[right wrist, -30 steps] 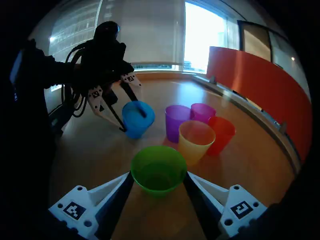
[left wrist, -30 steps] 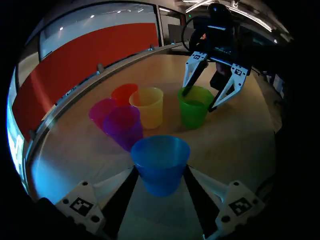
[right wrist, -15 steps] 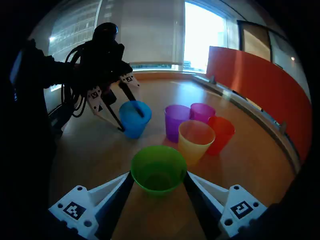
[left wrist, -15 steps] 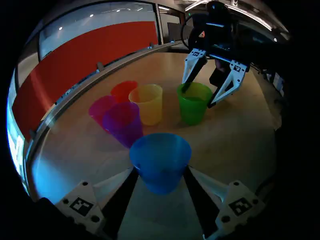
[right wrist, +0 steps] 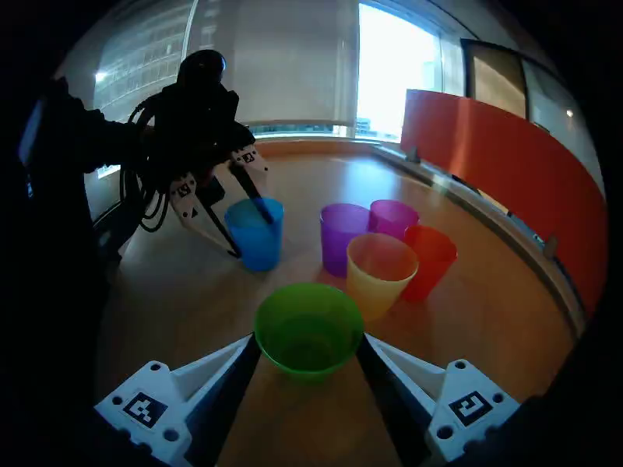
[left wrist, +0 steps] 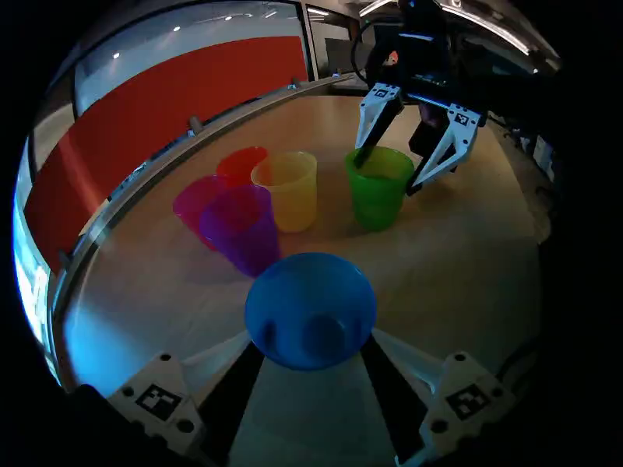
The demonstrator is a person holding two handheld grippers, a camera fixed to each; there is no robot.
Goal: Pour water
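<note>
Left gripper [left wrist: 311, 352] is clamped on the blue cup [left wrist: 310, 310], one finger on each side, and the cup's open mouth is turned towards the camera. Right gripper [right wrist: 308, 346] is likewise closed on the green cup [right wrist: 308, 327], which sits on the wooden counter [left wrist: 467, 265] well apart from the blue one. Between and beside them stands a tight cluster: yellow cup [left wrist: 286, 191], purple cup [left wrist: 240, 232], magenta cup [left wrist: 193, 206] and orange-red cup [left wrist: 238, 162]. Whether either held cup contains water cannot be told.
</note>
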